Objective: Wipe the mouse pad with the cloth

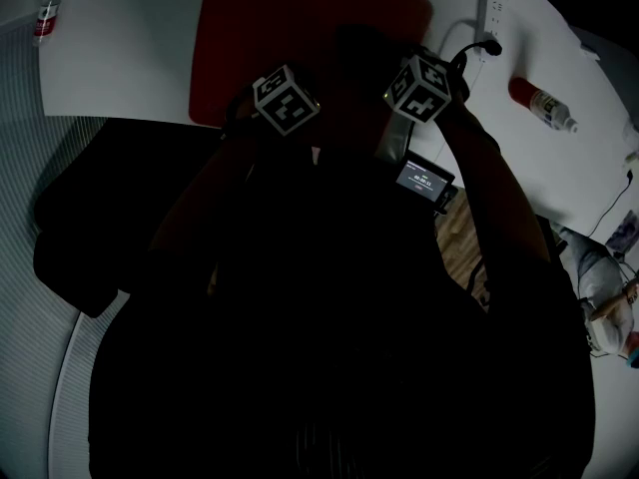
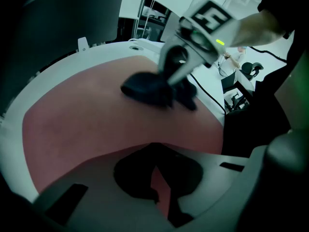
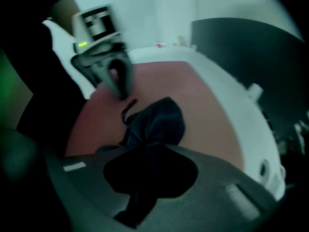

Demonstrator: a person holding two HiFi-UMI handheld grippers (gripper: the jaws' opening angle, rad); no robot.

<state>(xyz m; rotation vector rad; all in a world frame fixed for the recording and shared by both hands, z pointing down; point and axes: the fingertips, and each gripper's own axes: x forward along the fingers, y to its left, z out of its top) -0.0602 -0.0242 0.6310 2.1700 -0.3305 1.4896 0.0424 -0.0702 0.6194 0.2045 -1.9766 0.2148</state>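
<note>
A red mouse pad (image 1: 300, 28) lies on the white table (image 1: 120, 58). My right gripper (image 3: 147, 146) is shut on a dark bunched cloth (image 3: 157, 122), and the cloth rests on the red mouse pad (image 3: 203, 105). The left gripper view shows that cloth (image 2: 154, 91) under the right gripper (image 2: 168, 83), pressed onto the pad (image 2: 87, 115). My left gripper (image 2: 153, 151) hovers low over the pad's near part, jaws together with nothing between them. In the head view both marker cubes (image 1: 287, 100) (image 1: 419, 86) sit at the pad's near edge, and the jaws are lost in the dark.
A red-and-white bottle (image 1: 541, 104) lies on the table at right, another bottle (image 1: 45, 13) stands far left. A power strip with cable (image 1: 489, 18) is beyond the pad. A small lit screen (image 1: 424, 180) sits at the table edge. A dark partition (image 2: 72, 23) backs the table.
</note>
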